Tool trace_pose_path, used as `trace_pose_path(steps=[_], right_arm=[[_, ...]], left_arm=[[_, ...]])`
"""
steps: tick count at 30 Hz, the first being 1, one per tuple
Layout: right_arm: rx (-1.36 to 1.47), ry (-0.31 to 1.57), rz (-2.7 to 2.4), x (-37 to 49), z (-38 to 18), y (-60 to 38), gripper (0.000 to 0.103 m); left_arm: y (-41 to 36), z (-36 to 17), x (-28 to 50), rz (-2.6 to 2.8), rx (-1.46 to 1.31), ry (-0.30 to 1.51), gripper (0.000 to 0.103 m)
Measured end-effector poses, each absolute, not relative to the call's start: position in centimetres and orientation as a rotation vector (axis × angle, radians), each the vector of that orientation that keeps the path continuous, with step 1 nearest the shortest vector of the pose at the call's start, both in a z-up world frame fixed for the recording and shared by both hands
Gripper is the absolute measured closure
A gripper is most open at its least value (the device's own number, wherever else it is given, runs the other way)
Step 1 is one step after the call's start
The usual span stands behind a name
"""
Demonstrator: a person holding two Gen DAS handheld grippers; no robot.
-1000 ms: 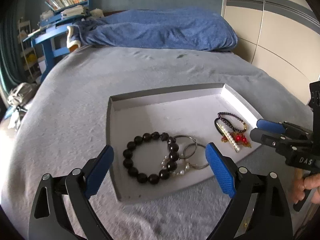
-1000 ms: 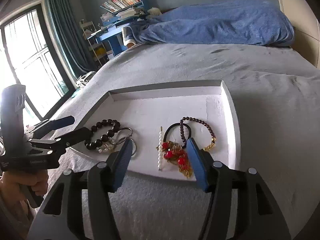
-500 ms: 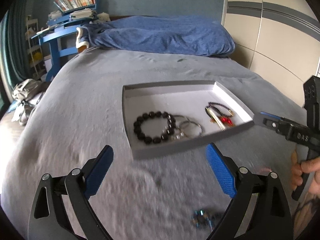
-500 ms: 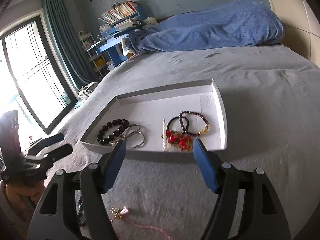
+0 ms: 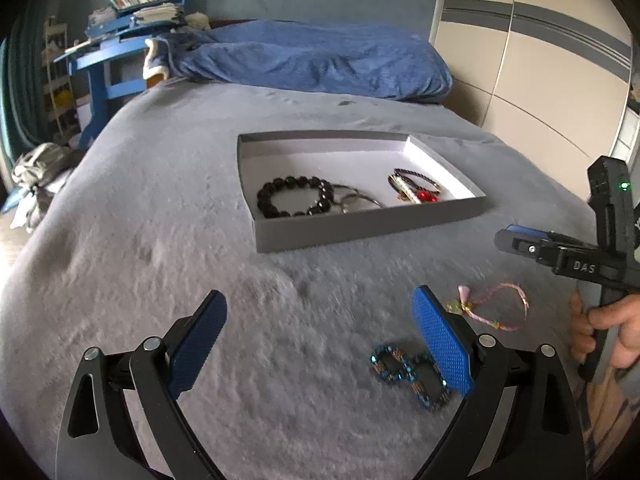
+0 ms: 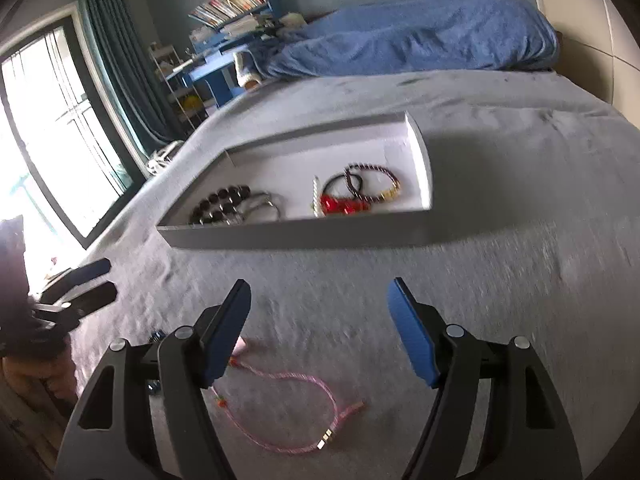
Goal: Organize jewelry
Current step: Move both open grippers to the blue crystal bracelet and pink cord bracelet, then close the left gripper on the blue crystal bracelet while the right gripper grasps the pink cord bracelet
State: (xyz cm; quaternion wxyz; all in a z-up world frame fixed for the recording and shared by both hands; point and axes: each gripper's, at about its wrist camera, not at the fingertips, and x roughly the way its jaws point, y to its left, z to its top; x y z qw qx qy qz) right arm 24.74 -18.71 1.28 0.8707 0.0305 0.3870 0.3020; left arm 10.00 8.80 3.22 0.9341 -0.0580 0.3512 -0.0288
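Note:
A grey tray (image 5: 360, 222) on the bed holds a black bead bracelet (image 5: 296, 196), silver rings (image 5: 356, 200) and a red-and-gold piece (image 5: 420, 196). Two pieces lie loose on the blanket in front of it: a pink cord bracelet (image 5: 496, 306) and a blue bead bracelet (image 5: 404, 368). My left gripper (image 5: 318, 298) is open and empty, its right finger just over the blue bracelet. My right gripper (image 6: 319, 285) is open and empty, with the pink cord bracelet (image 6: 280, 412) below its left finger. The tray (image 6: 300, 236) lies beyond it.
A grey blanket (image 5: 160, 240) covers the bed, and a blue duvet (image 5: 312, 60) is piled at the far end. A blue desk with books (image 5: 120, 44) and a window (image 6: 52, 140) stand to the left. A hand (image 5: 608, 328) holds the right gripper's handle.
Both grippers have drawn back from the tray toward the near edge of the bed. The pink and blue bracelets have come into view. The right jaws stand wider than before.

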Motion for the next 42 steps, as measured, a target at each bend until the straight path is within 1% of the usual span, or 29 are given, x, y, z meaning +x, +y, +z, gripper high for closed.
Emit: trace_pose_path(steps=[9,20,24,31,36,40,42], right_arm=[[0.047,0.854,0.615,24.0,-0.4,-20.1,0.032],[0.041,0.87,0.639,23.0,-1.0,-21.3,0.032],[0.022,0.866,0.652,22.4,-0.9,-21.2,0.032],[-0.016,0.867,0.67,21.8,-1.1,-20.7,0.032],[-0.061,0.871,0.683,21.6,-1.3,-19.9,0.033],[-0.12,0.868,0.689,21.2,-1.5,-19.0,0.035],[-0.137,0.867,0.686,21.1,-1.6,-18.8,0.039]], left_arm=[[7.3,1.7,8.9,-0.141,-0.089,0.761,0.011],[5.1,0.7,8.4,-0.171,-0.038,0.784,0.013],[4.8,0.1,8.2,-0.18,-0.025,0.799,0.017],[4.4,-0.7,8.1,-0.207,-0.009,0.826,0.034],[4.7,-0.9,7.7,-0.217,-0.015,0.826,0.041],[4.7,-0.9,7.4,-0.224,-0.015,0.817,0.044],[4.7,-0.8,7.4,-0.228,-0.018,0.811,0.047]])
